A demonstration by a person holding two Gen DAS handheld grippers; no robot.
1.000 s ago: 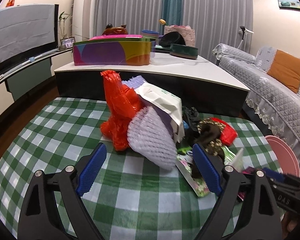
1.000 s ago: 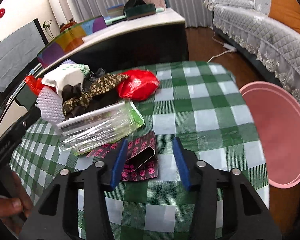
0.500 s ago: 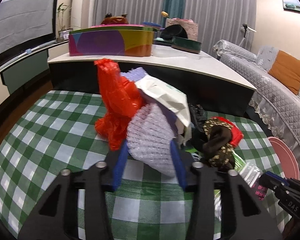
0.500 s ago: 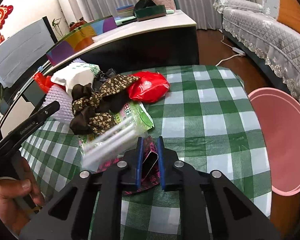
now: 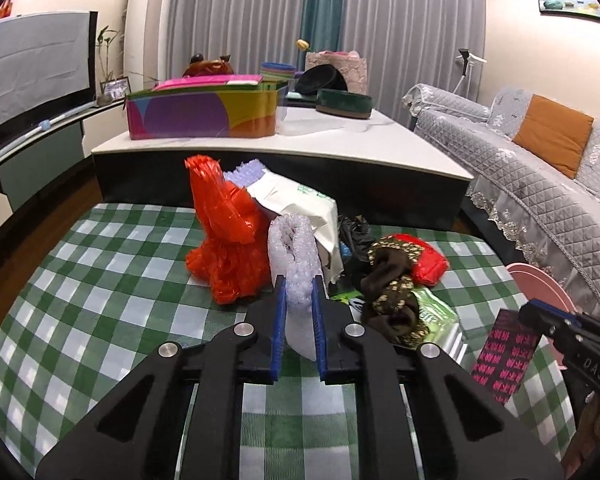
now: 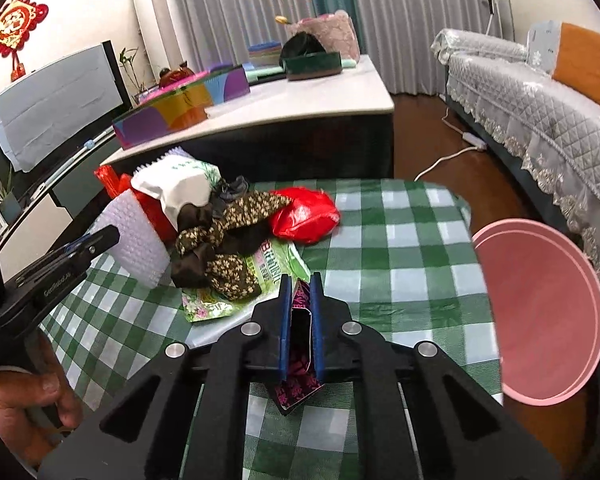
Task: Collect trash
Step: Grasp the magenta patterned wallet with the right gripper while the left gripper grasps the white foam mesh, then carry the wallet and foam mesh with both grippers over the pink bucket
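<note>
The left tongs (image 5: 299, 284) are closing, pinching a white foam net sleeve (image 5: 294, 252) lifted beside the red plastic bag (image 5: 228, 240). The right tongs (image 6: 301, 284) are closing on a dark pink-printed packet (image 6: 298, 388) held above the green checked table (image 6: 400, 264), near the pink bin (image 6: 540, 312).
</note>
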